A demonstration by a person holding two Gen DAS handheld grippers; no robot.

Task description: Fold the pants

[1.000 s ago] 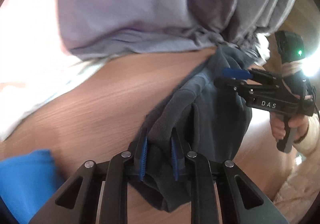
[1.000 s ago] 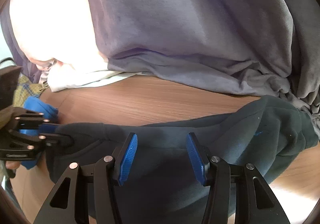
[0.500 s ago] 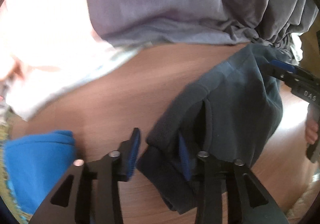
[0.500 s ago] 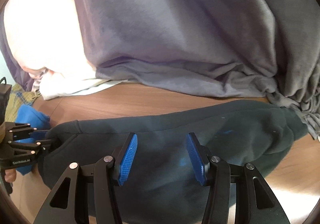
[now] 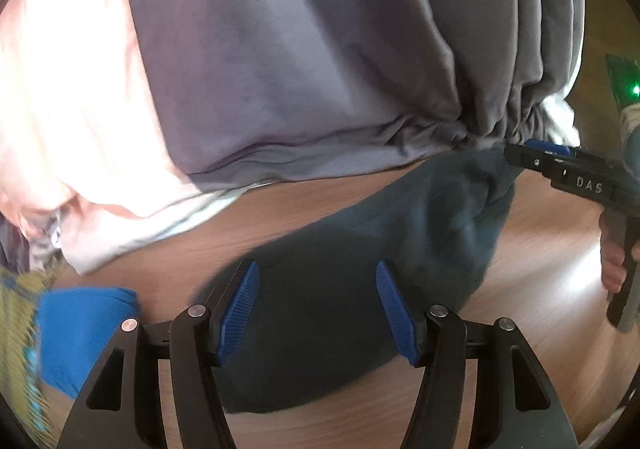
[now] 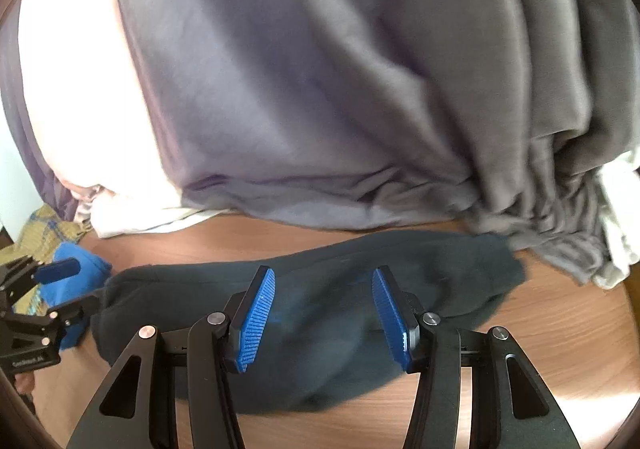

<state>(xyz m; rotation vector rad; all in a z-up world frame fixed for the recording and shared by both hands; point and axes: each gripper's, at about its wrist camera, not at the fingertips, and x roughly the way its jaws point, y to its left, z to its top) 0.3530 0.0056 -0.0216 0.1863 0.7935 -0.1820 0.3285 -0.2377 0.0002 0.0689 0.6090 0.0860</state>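
Observation:
The dark teal fleece pants [image 5: 360, 269] lie folded in a long strip on the wooden table [image 5: 540, 269]; they also show in the right wrist view [image 6: 328, 309]. My left gripper [image 5: 316, 309] is open and empty just above the strip's left end. My right gripper [image 6: 324, 313] is open and empty over the middle of the strip. The right gripper shows in the left wrist view [image 5: 540, 157] at the strip's far end. The left gripper shows in the right wrist view [image 6: 60, 285], open beside the strip's left end.
A person in a grey hoodie [image 6: 340, 89] over a white shirt [image 6: 140, 221] stands close behind the table. A blue cloth [image 5: 80, 329] lies at the table's left, also in the right wrist view [image 6: 76, 277]. A yellow patterned fabric [image 6: 44, 225] lies beyond it.
My left gripper has opened and let go of the pants' edge. The pants have dropped flat onto the table. My right gripper stayed open and drew back a little.

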